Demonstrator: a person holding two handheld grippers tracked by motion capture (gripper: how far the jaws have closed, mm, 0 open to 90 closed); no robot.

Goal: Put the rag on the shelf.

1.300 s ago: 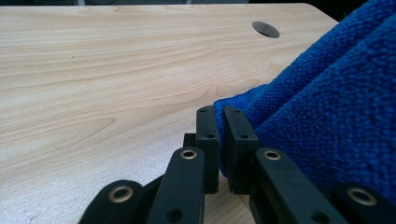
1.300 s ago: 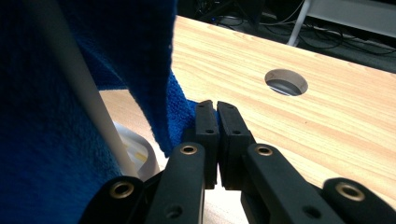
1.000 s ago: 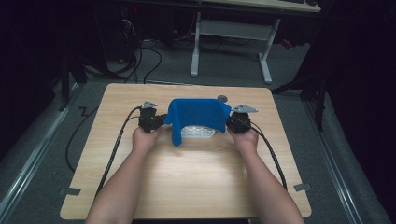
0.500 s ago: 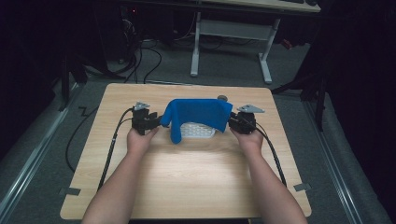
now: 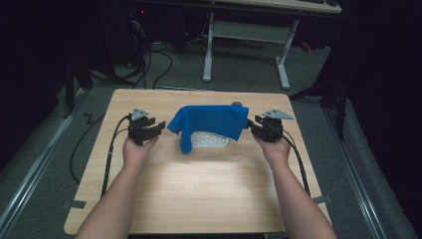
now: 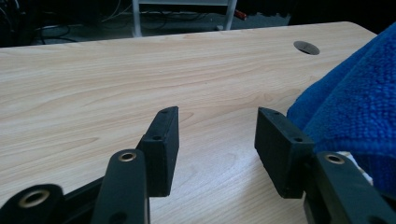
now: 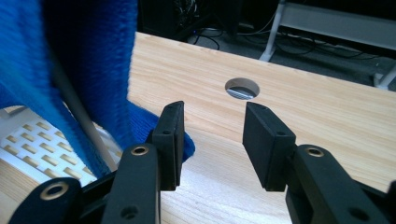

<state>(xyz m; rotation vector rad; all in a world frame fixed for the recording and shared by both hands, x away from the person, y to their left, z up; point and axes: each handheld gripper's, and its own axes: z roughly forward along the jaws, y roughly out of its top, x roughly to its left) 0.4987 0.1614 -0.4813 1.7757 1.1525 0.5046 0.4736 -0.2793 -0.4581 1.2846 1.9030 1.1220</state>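
Note:
A blue towel (image 5: 211,122) lies draped over a white slotted basket (image 5: 209,139) at the table's middle, one corner hanging down at the front left. My left gripper (image 5: 160,127) stands just left of the towel; its jaws have just been opening and hold nothing. In the left gripper view its jaws (image 6: 217,116) are apart over bare wood, the towel (image 6: 355,107) beside the right one. My right gripper (image 5: 251,125) sits just right of the towel, jaws likewise just opened and empty (image 7: 214,109). The towel (image 7: 88,60) hangs left of them over the basket (image 7: 32,140).
The light wooden table (image 5: 199,199) has a round cable hole (image 5: 237,104) behind the towel. Cables trail from both grippers off the table's sides. A white desk frame (image 5: 244,45) stands on the dark floor beyond the far edge.
Both grippers have let go of the towel's ends, opened and drawn outward, left one leftward, right one rightward. The towel has settled over the basket.

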